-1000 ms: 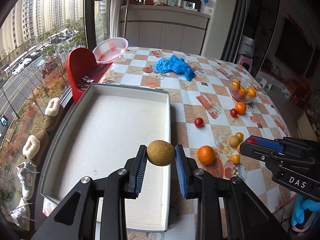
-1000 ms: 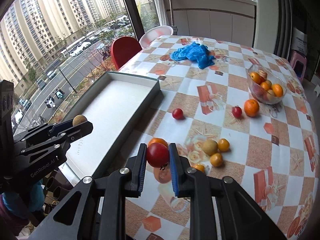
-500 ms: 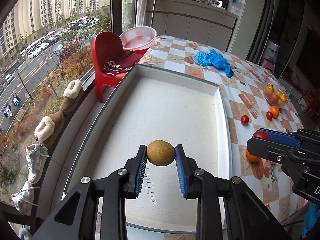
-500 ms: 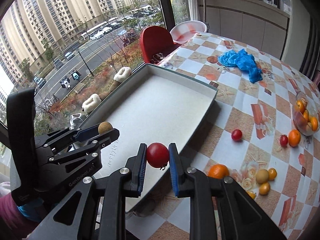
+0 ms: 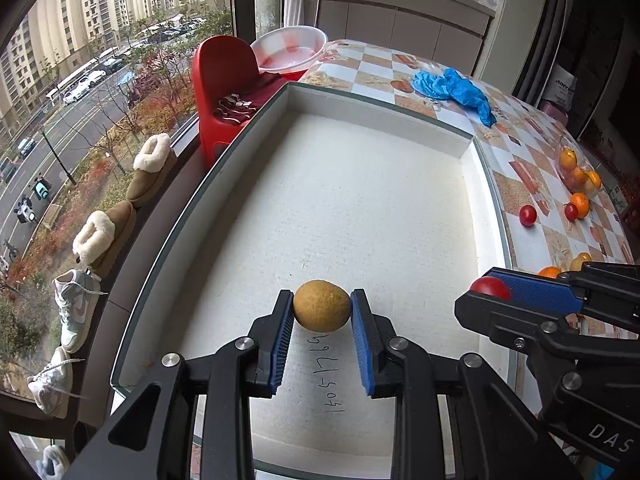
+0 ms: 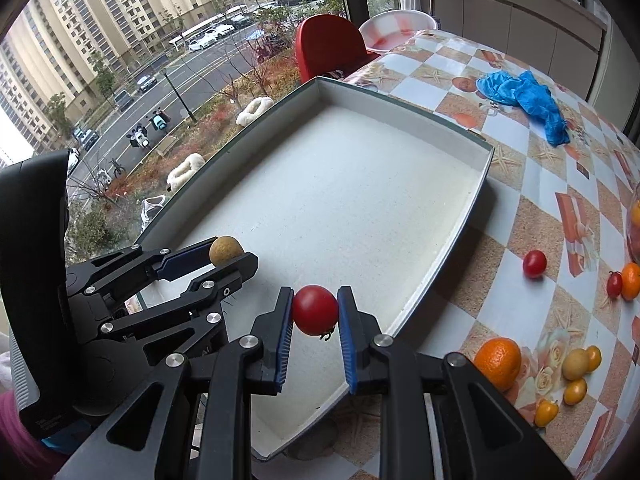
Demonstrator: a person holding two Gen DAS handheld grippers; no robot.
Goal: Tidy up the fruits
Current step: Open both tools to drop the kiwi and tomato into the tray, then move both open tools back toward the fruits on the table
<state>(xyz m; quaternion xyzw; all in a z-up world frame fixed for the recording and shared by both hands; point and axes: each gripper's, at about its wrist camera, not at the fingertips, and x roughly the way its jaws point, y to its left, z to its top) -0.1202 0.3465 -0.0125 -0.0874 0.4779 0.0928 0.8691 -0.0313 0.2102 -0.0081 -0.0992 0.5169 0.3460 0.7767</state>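
Left gripper (image 5: 322,312) clamping one brown fruit (image 5: 322,310), right gripper (image 6: 315,311) one red tomato (image 6: 315,310)

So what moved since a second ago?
Both grippers swung from above the table to over the white tray. The left gripper still clamps the brown fruit; the right gripper still clamps the red tomato. Nothing was let go; fruit on the table stayed put.

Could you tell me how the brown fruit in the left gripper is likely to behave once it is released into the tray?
The brown fruit looks round, so it may roll on the flat tray floor. The raised walls should probably contain it.
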